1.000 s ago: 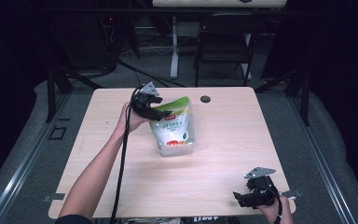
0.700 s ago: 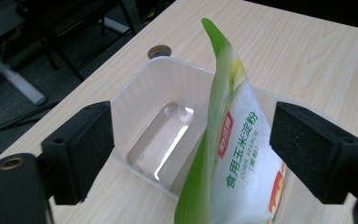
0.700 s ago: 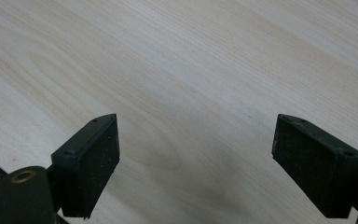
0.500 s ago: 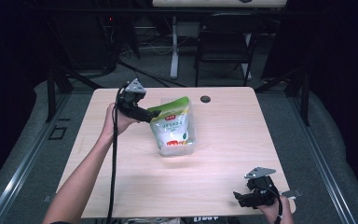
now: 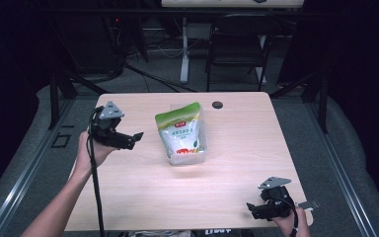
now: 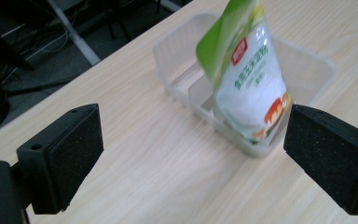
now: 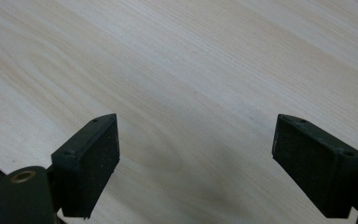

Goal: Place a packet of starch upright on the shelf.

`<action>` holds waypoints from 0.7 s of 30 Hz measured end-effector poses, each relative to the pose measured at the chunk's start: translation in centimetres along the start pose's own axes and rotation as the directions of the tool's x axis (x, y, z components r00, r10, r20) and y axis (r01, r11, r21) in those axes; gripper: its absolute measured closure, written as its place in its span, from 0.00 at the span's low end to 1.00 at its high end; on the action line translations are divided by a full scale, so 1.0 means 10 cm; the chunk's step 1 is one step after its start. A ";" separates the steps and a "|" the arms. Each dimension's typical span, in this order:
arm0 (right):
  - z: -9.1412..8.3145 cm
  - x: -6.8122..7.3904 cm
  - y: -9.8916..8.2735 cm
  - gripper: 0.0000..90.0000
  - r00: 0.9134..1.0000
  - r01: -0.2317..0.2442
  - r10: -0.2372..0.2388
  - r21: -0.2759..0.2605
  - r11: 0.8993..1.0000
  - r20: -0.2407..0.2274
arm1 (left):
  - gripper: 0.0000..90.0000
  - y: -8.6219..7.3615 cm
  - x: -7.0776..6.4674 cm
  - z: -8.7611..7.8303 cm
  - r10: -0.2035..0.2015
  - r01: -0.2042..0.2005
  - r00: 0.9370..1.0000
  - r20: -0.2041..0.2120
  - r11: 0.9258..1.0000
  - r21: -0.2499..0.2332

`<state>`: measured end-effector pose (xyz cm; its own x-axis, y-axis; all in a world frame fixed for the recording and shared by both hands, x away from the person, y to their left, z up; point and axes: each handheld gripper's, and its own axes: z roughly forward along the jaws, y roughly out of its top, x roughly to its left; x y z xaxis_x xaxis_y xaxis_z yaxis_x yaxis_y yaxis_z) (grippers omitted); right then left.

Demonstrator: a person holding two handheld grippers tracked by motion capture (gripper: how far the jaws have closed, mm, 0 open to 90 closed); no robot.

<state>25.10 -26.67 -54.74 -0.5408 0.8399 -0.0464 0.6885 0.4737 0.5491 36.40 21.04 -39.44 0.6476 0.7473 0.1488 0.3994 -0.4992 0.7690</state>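
Green-white pouch point(image 6: 247, 79) upright in clear tray point(image 6: 307, 70) — seemingly alone; left claw point(image 6: 191, 158) just spread, empty; right claw point(image 7: 196, 163) spread.

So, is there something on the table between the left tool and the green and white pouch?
Nothing visible: only bare wooden table lies between the open left tool and the green and white pouch standing in its clear plastic tray.

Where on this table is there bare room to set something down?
Bare wood spans the table between the clear tray holding the pouch and the right gripper, also right of the tray. It is tighter between the tray and the left gripper.
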 end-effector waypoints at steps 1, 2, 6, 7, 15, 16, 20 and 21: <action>0.00 0.00 0.00 0.16 1.000 0.003 -0.003 0.003 1.000 -0.002 | 0.05 -0.05 -0.01 -0.04 -0.004 0.004 1.000 -0.008 1.000 0.005; 0.01 0.00 0.00 0.16 1.000 0.000 0.000 -0.002 1.000 -0.002 | 0.05 -0.11 -0.01 -0.08 -0.004 0.004 1.000 -0.010 1.000 0.016; 0.01 0.01 0.00 0.16 1.000 0.003 -0.003 0.001 1.000 -0.001 | 0.05 -0.32 -0.05 -0.19 -0.031 0.031 0.999 -0.027 0.999 0.031; 0.01 0.01 0.00 0.16 1.000 0.003 -0.003 0.000 1.000 0.001 | 0.05 -0.38 -0.06 -0.21 -0.034 0.035 0.999 -0.028 0.999 0.037; 0.01 0.00 0.01 0.16 1.000 0.011 -0.011 0.014 1.000 0.000 | 0.03 -0.80 -0.20 -0.26 -0.027 0.028 1.000 -0.016 0.994 0.101; 0.01 0.00 0.01 0.16 1.000 0.012 -0.012 0.014 1.000 -0.001 | 0.03 -0.83 -0.22 -0.26 -0.034 0.035 0.999 -0.016 0.994 0.104; 0.02 0.00 0.01 0.16 1.000 0.015 -0.015 0.015 1.000 -0.003 | 0.03 -1.00 -0.27 -0.24 -0.060 0.060 0.998 -0.004 0.991 0.121; 0.02 0.00 0.01 0.16 1.000 0.015 -0.015 0.016 1.000 -0.002 | 0.03 -1.04 -0.28 -0.23 -0.072 0.071 0.997 0.003 0.989 0.126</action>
<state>25.24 -26.58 -54.82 -0.5521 0.8321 -0.0526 0.6881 0.4903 0.5349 28.91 25.11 -46.40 0.6193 0.7799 0.0910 0.5230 -0.4962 0.6930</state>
